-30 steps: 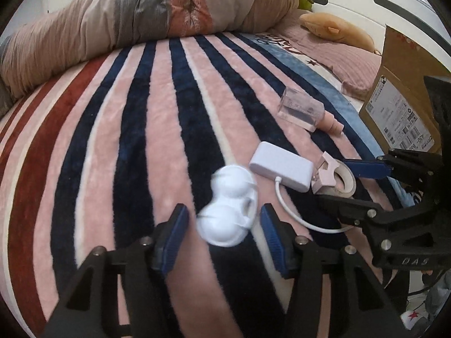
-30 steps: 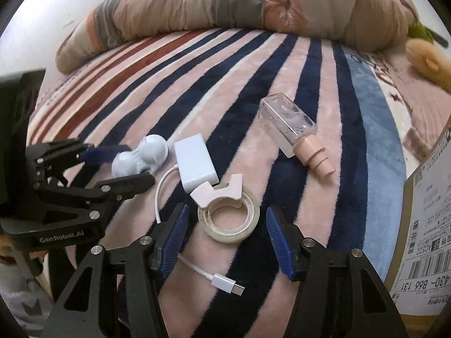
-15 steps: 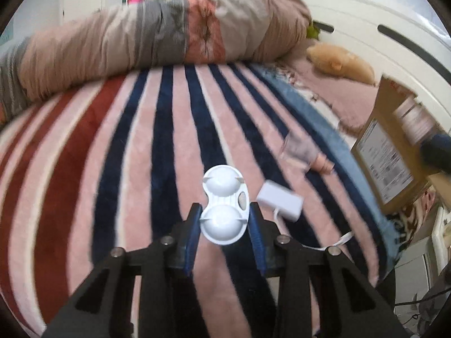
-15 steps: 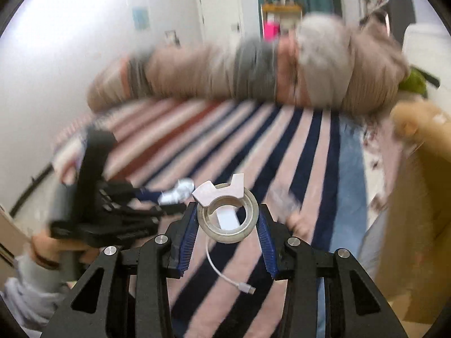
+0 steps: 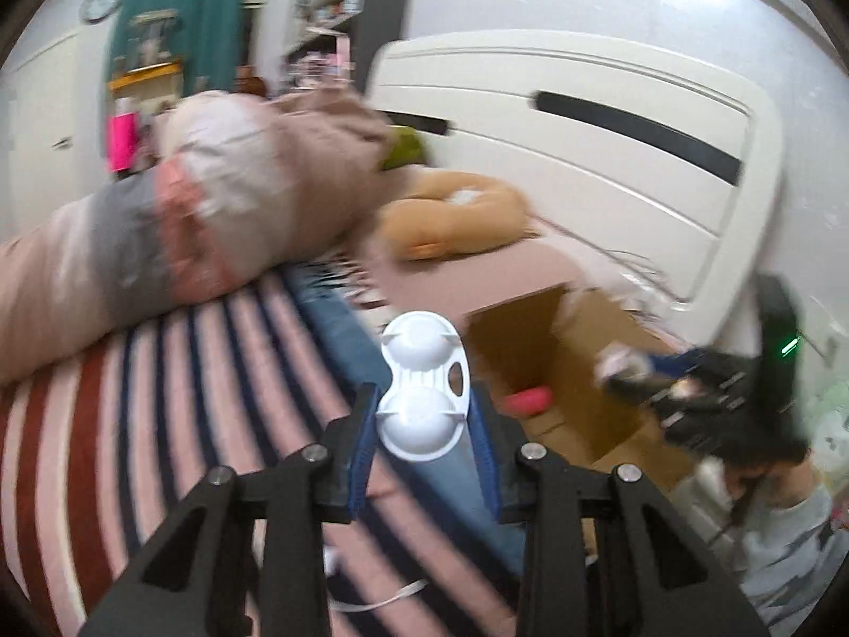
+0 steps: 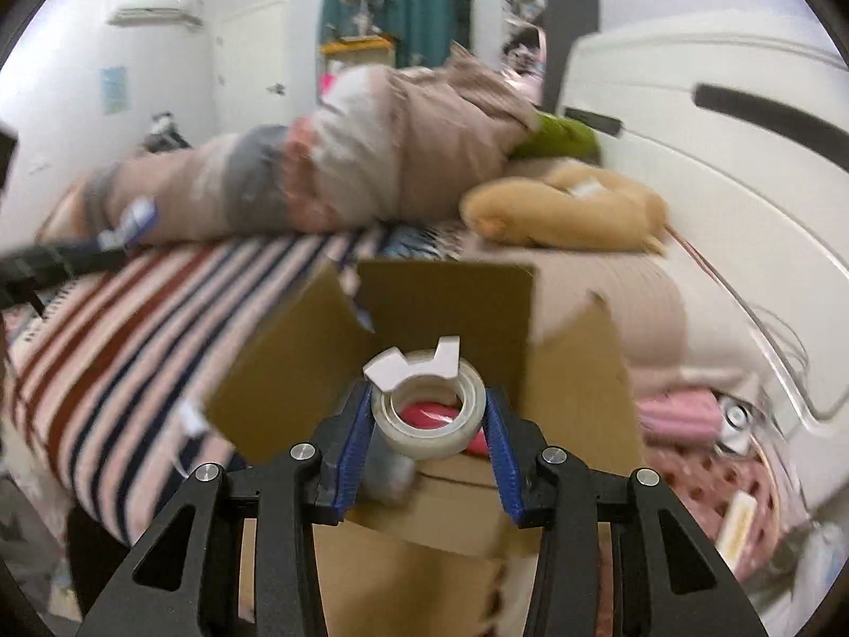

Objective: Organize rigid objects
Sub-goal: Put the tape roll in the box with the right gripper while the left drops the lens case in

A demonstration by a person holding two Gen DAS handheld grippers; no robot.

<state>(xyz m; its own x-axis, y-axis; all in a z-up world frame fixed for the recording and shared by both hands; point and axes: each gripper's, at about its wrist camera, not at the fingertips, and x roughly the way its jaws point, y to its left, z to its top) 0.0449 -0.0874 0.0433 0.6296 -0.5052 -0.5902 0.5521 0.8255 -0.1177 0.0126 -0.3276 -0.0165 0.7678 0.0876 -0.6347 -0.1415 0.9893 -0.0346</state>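
Now both lifted off the bed [image 5: 175, 382]: white double-dome case [image 5: 423, 404] clamped in left hand-held gripper [image 5: 423, 456], tape roll [image 6: 429, 410] clamped in right hand-held gripper [image 6: 429, 451]. Carried toward open cardboard box [image 6: 445, 313] at the bed's edge, tape already above the opening. Inside: a red-pink item [image 6: 424, 416], rest hidden.

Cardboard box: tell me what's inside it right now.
Inside the cardboard box a pink-red object lies on the bottom. In the right wrist view the tape roll, held in the right gripper, covers most of the interior, so anything else there is hidden.
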